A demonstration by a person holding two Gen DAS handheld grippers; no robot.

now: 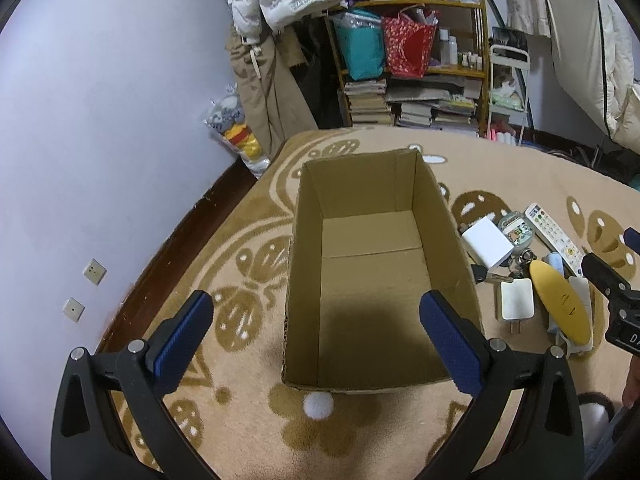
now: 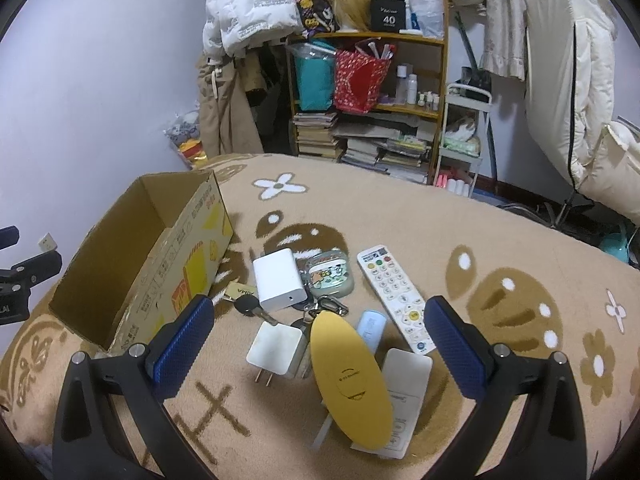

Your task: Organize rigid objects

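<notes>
Starting from zero as far as I can judge: the cardboard box [image 1: 372, 272] is empty, bare floor panel visible end to end in the left wrist view. Nothing sorted yet, everything left to do.

Left to right:

- My left gripper [image 1: 316, 334] hovers above the near end of the box, jaws spread wide, holding nothing.
- Box: one, open top, sitting on the patterned blanket [image 2: 500, 240], its printed side facing the pile.
- Pile sits just beside the box's right wall, all on the blanket. Count from the right wrist view:
  - key [image 2: 254, 307]: one black-headed, touching a tan tag with lettering
  - white power brick [image 2: 280, 279]: one
  - white plug charger [image 2: 274, 350]: one, prongs toward me
  - cartoon-print case [image 2: 330, 276]: one
  - metal clips [image 2: 330, 306]: a small cluster, can't count exactly, partly buried
  - yellow oval piece [image 2: 352, 380]: one, lying over other items
  - pale blue tube [image 2: 372, 328]: one, partly covered by the oval
  - flat white device [image 2: 404, 384]: one, under the oval's edge, sitting on a printed sheet
  - white remote [image 2: 396, 296]: one, rightmost
- My right gripper [image 2: 318, 342] hangs over the pile, roughly above the oval and charger, jaws spread, empty.

So roughly nine loose items plus clips, zero boxed. My guess: the oval goes first, since it's on top and blocks the tube and flat device.
</notes>
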